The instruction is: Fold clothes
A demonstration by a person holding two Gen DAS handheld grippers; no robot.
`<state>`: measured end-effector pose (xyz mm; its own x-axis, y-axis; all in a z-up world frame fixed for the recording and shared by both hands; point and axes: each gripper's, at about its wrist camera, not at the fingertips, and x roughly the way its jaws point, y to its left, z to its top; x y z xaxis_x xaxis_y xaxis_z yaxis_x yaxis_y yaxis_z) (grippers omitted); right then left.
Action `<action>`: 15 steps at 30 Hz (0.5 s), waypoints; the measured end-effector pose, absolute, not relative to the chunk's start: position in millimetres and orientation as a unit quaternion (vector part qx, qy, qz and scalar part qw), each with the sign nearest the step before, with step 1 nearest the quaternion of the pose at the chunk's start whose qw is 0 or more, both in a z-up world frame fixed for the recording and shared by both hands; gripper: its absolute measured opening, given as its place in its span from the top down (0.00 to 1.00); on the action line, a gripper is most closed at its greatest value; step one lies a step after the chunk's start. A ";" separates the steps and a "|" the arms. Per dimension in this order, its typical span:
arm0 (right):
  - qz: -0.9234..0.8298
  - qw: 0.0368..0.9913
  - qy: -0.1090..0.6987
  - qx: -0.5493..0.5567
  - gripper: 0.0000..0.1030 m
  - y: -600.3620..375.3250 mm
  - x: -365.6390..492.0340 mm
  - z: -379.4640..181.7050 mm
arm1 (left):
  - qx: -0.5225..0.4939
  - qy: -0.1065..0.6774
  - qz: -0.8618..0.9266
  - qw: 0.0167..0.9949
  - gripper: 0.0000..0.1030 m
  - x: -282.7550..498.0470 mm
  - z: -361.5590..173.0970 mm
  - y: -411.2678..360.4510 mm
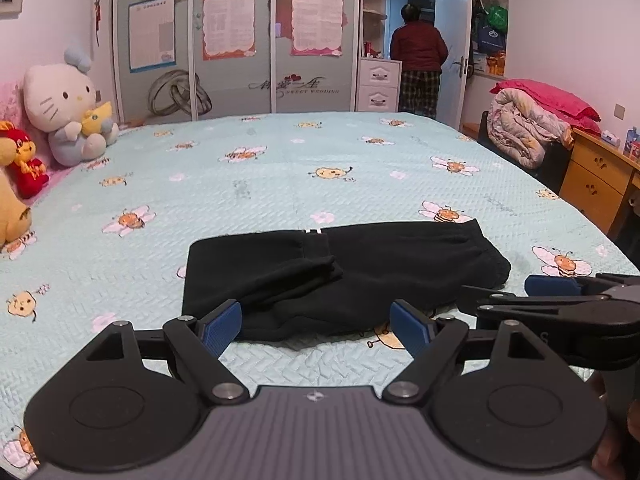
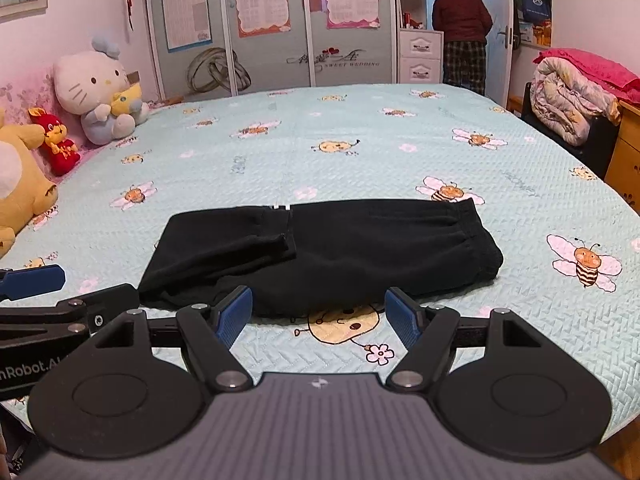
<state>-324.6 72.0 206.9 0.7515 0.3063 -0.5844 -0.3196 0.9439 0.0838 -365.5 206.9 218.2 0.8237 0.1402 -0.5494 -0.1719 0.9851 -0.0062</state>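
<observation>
Black trousers [image 1: 340, 276] lie doubled over just ahead of my left gripper [image 1: 316, 330] and right gripper [image 2: 318, 316], both spread, empty. If folding again: pinch both layers, keep edges aligned.

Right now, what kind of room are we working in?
A home bedroom, most likely: a large bed with a bee-print cover, sliding wardrobe doors behind it, and plush toys along one side. Black trousers lie on the bed.
</observation>
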 end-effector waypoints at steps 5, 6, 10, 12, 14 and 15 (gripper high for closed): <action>0.171 0.937 0.305 -0.011 0.29 72.4 -327.7 212.8 | -0.024 0.280 0.081 0.956 0.17 -369.5 224.8 204.0; 0.172 0.938 0.302 -0.010 0.29 72.2 -329.0 214.5 | -0.024 0.277 0.080 0.957 0.17 -370.4 226.3 203.6; 0.170 0.942 0.291 -0.005 0.27 69.3 -333.2 218.5 | -0.023 0.273 0.078 0.959 0.16 -374.2 228.0 203.7; 0.168 0.942 0.291 -0.005 0.27 68.5 -333.6 217.9 | -0.023 0.273 0.073 0.959 0.15 -374.8 227.1 203.5; 0.166 0.942 0.290 -0.006 0.27 67.9 -333.4 217.0 | -0.021 0.273 0.072 0.959 0.15 -373.0 225.5 204.0; 0.165 0.943 0.290 -0.005 0.27 68.1 -332.3 216.4 | -0.019 0.272 0.072 0.959 0.15 -371.1 224.8 204.6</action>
<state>-332.3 68.1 216.4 0.7769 0.3086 -0.5489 -0.3149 0.9453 0.0857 -371.1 204.6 224.8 0.8411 0.1283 -0.5254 -0.1491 0.9888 0.0027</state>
